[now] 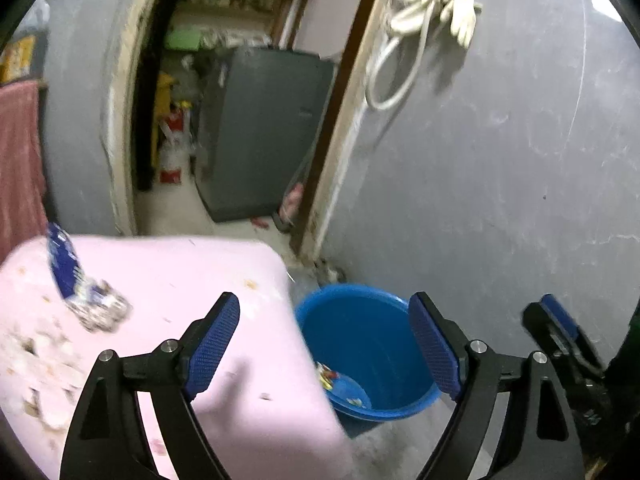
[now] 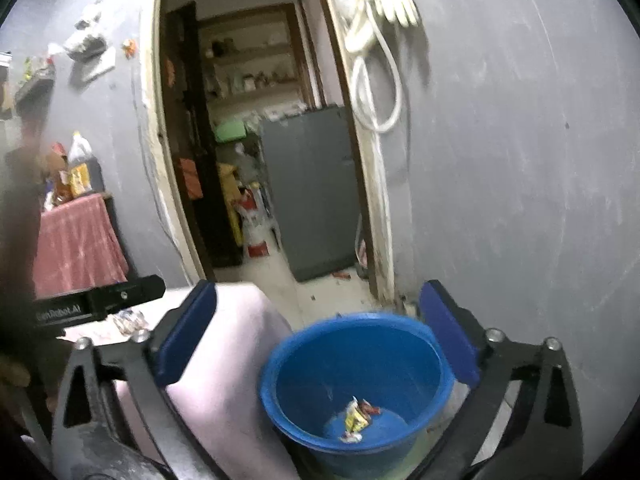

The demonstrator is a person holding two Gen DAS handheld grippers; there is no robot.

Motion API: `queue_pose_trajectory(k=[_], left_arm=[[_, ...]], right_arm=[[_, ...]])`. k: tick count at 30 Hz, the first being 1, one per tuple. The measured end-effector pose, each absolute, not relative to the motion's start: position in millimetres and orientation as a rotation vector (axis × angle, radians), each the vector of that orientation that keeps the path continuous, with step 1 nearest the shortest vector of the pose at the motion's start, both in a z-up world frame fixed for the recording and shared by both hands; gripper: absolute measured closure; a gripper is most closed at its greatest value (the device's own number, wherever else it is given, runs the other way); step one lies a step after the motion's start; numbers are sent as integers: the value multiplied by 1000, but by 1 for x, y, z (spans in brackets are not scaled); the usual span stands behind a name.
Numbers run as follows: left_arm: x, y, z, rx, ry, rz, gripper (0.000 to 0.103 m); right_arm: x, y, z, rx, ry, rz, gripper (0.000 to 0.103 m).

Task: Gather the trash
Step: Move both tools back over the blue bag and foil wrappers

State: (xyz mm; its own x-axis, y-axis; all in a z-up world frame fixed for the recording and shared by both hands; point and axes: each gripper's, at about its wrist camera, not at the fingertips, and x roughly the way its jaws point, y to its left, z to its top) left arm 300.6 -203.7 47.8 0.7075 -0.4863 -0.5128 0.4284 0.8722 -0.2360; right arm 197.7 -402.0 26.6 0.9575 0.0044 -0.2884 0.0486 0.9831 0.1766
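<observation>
Left tongs (image 1: 324,344): fingers spread wide, nothing between the blue pads, held over the right edge of the pink counter (image 1: 168,272) and the rim of the blue bucket (image 1: 372,320). Right tongs (image 2: 316,336): fingers likewise spread wide and empty, held above the bucket (image 2: 352,360), which shows between the pads in the right wrist view; the same tongs appear at the far right edge of the left wrist view (image 1: 560,328). Bucket: round, blue plastic, standing on the pale floor just beside the counter and near the foot of the grey wall (image 1: 500,160). Contents: a few small wrappers (image 2: 358,420) in yellow, red and white, lying on the bottom. Counter: pink top, scattered with pale scraps and crumbs (image 1: 44,364) toward its left side. On it, near the left edge: a crumpled blue-and-silver wrapper (image 1: 80,284), blurred, well apart from both tongs. Surroundings: an open doorway with a grey cabinet (image 1: 264,132) beyond it; a white hose coil with a pale glove (image 1: 464,12) hung on the wall to the right of the doorframe; a red cloth (image 2: 76,240) draped at far left.
</observation>
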Motion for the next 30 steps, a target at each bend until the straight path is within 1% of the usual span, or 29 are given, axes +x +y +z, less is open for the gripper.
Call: queue_pose_trajectory(k=[1, 3, 10, 18, 24, 30], left_arm=[[299, -197, 54, -98, 577, -490, 6], [290, -182, 65, -99, 512, -447, 4], [269, -123, 94, -118, 393, -367, 3], [264, -53, 108, -142, 315, -263, 2], [274, -4, 106, -150, 290, -166, 2], [296, 36, 92, -171, 314, -98, 2]], right_arm=[[195, -396, 33, 177, 274, -18, 0], [192, -384, 42, 164, 243, -6, 0], [181, -337, 73, 105, 123, 53, 0], [180, -285, 94, 61, 7, 134, 0], [200, -249, 95, 47, -13, 193, 0], [232, -222, 85, 27, 17, 242, 0]])
